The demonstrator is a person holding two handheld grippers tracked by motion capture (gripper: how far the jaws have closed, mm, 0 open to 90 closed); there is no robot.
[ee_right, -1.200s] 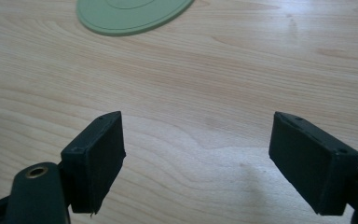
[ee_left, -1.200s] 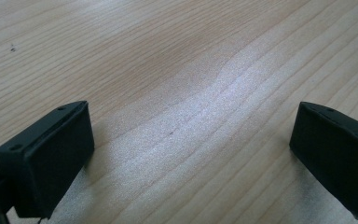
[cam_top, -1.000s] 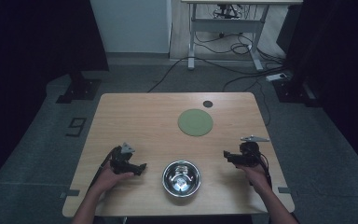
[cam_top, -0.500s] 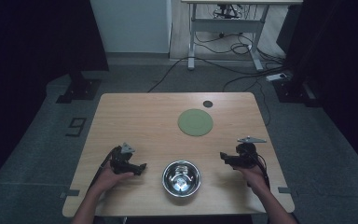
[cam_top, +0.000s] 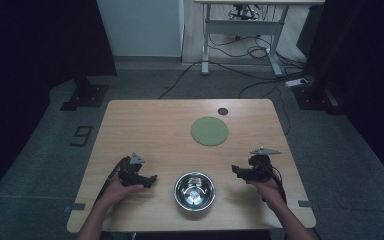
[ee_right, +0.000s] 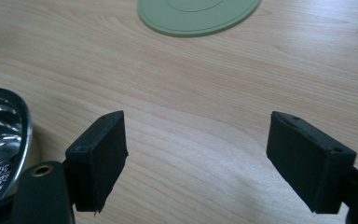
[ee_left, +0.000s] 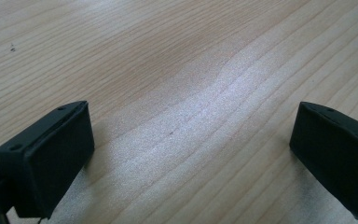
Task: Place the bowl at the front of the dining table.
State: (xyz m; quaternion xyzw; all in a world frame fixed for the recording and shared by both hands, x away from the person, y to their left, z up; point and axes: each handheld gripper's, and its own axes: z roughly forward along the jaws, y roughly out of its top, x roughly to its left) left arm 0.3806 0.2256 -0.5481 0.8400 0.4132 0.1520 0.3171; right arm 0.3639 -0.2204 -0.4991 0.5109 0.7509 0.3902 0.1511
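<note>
From my remote station I see a light wooden table [cam_top: 155,130] with visible grain. A steel bowl [cam_top: 194,190] stands near its front edge, at the middle. A flat green round mat [cam_top: 209,131] lies farther back, well apart from the bowl. A small dark disc [cam_top: 223,111] sits just beyond the mat, near the far edge.

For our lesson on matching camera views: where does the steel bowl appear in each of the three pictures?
High view: the steel bowl sits near the table's front edge, between the two claws.
Left gripper view: the bowl is not in it; bare wood lies between the jaws.
Right gripper view: the bowl is cut off at the left edge.
Shared landmark: the green mat, at the top of the right gripper view.
</note>
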